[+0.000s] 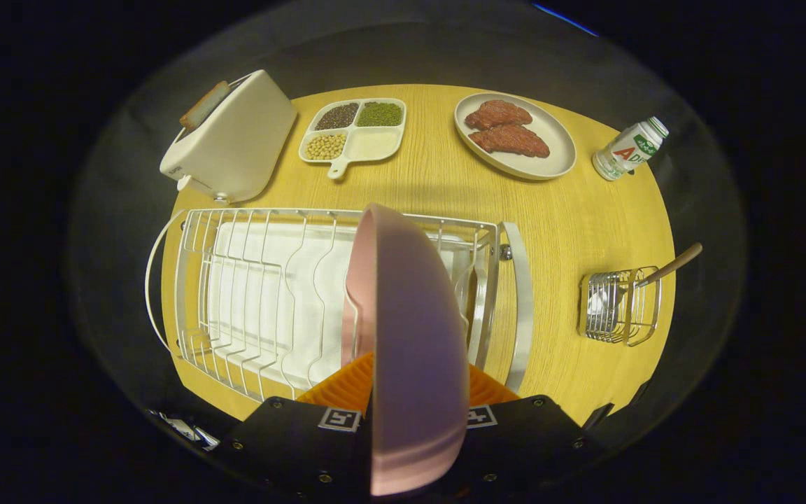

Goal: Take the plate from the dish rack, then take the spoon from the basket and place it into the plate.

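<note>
gripper view | hand-held gripper clamps one plate (upright) | one spoon

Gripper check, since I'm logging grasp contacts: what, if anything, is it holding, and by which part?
The gripper is shut on the pink plate, held on edge by its near rim, one finger on each face, over the dish rack.

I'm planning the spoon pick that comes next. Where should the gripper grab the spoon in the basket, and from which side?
Grip the spoon by its wooden handle, coming from above: it juts up and outward past the wire basket rim, while its bowl sits hidden inside. The gripper is shut on the pink plate.
</note>
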Available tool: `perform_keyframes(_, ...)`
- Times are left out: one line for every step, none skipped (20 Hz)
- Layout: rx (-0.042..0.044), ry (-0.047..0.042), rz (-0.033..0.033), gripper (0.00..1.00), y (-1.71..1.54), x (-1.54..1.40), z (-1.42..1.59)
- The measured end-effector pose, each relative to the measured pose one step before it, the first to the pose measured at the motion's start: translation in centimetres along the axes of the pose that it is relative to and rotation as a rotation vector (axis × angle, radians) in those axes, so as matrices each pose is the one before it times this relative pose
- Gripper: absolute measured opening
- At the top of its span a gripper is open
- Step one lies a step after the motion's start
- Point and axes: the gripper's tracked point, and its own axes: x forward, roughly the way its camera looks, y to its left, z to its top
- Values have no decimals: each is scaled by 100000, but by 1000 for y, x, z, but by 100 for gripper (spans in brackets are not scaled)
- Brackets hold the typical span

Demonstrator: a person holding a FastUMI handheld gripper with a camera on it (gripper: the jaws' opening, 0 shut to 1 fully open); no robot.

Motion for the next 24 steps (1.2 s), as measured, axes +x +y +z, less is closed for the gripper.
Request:
perform_keyframes(-1120, -539, -1126, 47, -166, -250, 291)
perform_keyframes(-1703, -1089, -1429, 47, -96, -173, 371)
perform_keyframes(-2053, -1091, -1445, 47, -225, -175, 459)
perform_keyframes(-657, -1132, -1177, 47, -242, -220, 815)
perform_keyframes(-899, -844, -833, 47, -178, -738, 396)
perform_keyframes(-976, -506, -863, 47, -147, 412, -286)
perform_keyframes(-119, 259, 6, 47, -103, -236, 41)
perform_keyframes(185, 305, 164, 47, -15, -19, -192)
perform_keyframes(23, -120, 104, 47, -39, -55, 22)
perform_keyframes(-335, -168, 15, 48, 27, 115, -73)
perform_keyframes(-344, -381, -101, 48, 12, -9, -60)
perform_keyframes(-102, -358, -96, 48, -78, -53, 36)
perform_keyframes(115, -66, -35, 48, 19, 55, -98)
perform_keyframes(359, -53, 80, 48, -31, -2, 82)
perform_keyframes(-146, 153, 66, 48, 23, -40, -9)
perform_keyframes(-167, -310, 49, 48, 14, 51, 26)
perform_keyframes(-126, 34, -155, 48, -38, 4, -48)
perform_keyframes(198, -236, -182, 48, -13, -1, 111)
perform_keyframes(-397, -402, -360, 48, -36, -34, -7)
perform_keyframes(-564, -811, -828, 48, -205, -191, 236)
perform_keyframes(-1318, -1423, -232, 48, -29, -147, 319)
perform_keyframes(-1067, -765, 129, 48, -133, -405, 77)
perform_keyframes(109, 281, 1406, 48, 110, -325, -86)
perform_keyframes(630, 855, 2166, 48, 217, -423, -255)
